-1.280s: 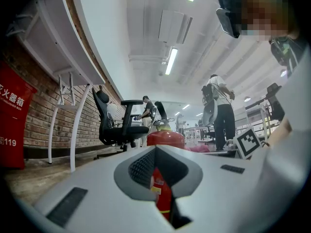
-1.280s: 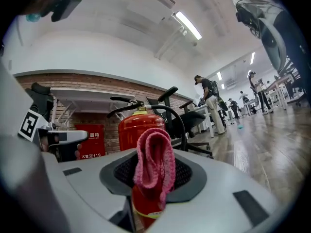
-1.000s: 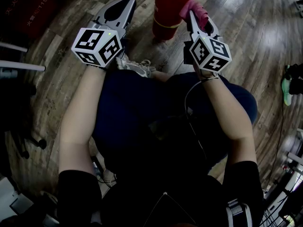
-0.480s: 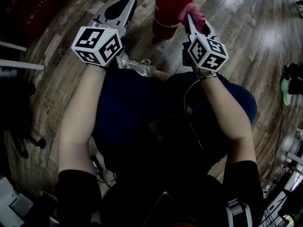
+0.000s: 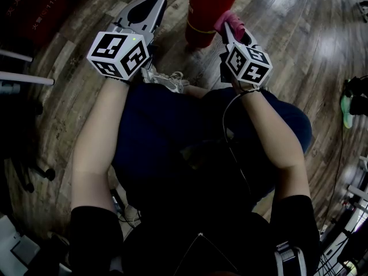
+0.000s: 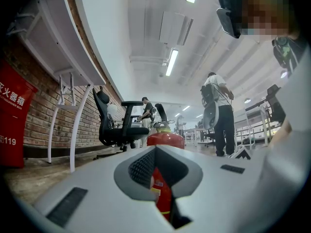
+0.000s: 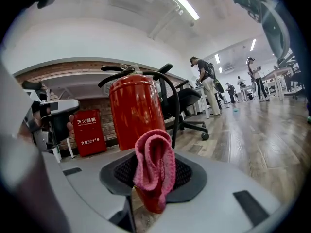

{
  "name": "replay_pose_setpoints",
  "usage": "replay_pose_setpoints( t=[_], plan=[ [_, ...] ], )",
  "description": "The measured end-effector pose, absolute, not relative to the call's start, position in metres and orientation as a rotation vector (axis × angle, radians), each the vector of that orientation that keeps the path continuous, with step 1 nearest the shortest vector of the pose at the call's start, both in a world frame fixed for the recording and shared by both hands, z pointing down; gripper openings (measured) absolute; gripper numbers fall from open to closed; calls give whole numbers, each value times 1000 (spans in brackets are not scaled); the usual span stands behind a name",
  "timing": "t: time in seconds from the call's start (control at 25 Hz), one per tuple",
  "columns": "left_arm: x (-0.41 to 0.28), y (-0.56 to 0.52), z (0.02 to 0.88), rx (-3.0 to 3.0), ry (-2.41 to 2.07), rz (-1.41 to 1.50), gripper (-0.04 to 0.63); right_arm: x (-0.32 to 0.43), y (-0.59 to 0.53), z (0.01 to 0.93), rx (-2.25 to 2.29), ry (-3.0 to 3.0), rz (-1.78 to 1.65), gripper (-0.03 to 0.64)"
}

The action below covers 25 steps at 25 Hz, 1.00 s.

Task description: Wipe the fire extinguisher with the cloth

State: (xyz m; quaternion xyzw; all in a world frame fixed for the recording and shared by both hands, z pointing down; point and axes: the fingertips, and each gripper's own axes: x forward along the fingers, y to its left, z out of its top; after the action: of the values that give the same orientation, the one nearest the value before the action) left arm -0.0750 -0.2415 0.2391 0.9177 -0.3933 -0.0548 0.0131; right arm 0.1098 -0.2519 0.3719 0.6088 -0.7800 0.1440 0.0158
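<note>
right gripper (image 5: pixel 231 30) nearer fire extinguisher (image 5: pixel 208 7)

The fire extinguisher (image 5: pixel 210 7) at twelve o'clock is glossy red, with a yellowish band near its foot and a black hose (image 7: pixel 176 106). The cloth (image 5: pixel 231 20) at one o'clock is pink knit. The left gripper (image 5: pixel 154 3) and right gripper (image 5: pixel 229 29) are pale grey with dark meshed pads (image 7: pixel 187 174). Each cube (image 5: pixel 118 55) bears black-and-white squares. The floor (image 5: pixel 299 33) is brown wood grain. The red box (image 5: pixel 34 10) at ten o'clock carries pale characters. The trousers (image 5: pixel 161 137) are dark blue.
</note>
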Motion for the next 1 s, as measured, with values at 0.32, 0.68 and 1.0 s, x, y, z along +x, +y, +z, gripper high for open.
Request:
replay_pose_setpoints(
  t=[0.32, 0.68, 1.0],
  plan=[
    [-77, -242, 237, 2856, -1226, -188, 14, 110, -255, 391, 1872, -2391, 489, 138],
    [-78, -241, 235, 2855, -1222, -205, 15, 112, -259, 415, 1846, -2340, 572, 138],
    [-78, -241, 233, 2856, -1218, -217, 15, 114, -260, 448, 1809, -2246, 708, 138]
  ],
)
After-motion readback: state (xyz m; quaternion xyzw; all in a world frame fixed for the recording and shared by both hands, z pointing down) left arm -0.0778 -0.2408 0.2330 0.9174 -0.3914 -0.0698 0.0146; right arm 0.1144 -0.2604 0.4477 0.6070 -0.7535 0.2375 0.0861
